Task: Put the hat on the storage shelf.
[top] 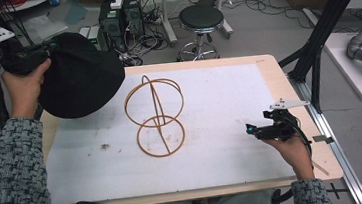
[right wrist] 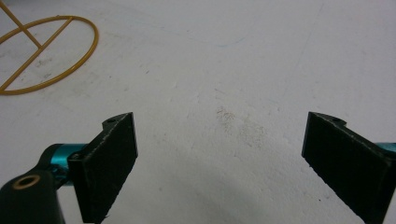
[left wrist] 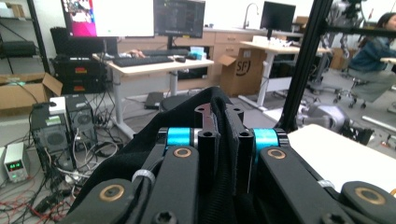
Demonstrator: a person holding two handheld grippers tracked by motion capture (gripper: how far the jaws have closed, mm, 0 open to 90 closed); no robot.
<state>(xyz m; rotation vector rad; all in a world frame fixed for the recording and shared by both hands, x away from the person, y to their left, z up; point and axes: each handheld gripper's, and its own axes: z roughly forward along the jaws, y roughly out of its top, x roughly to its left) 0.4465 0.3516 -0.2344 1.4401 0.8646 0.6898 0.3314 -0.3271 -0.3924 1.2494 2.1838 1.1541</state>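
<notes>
A black hat (top: 78, 76) hangs in the air over the table's far left corner, with my left gripper (top: 49, 48) shut on its edge. In the left gripper view the black fabric (left wrist: 223, 100) is pinched between the two nearly closed jaws of the left gripper (left wrist: 223, 122). A golden wire stand (top: 156, 115), made of two hoops on a ring base, rises upright in the middle of the white mat (top: 218, 93). My right gripper (top: 250, 129) rests low at the table's right side. The right gripper (right wrist: 219, 140) is open with nothing between its jaws, and the stand's base ring (right wrist: 95, 39) lies far left of it.
The table's wooden right edge (top: 289, 101) borders a black frame post (top: 323, 33). Beyond the far edge stand a round stool (top: 201, 17) and computer towers (top: 120, 17) with loose cables on the floor.
</notes>
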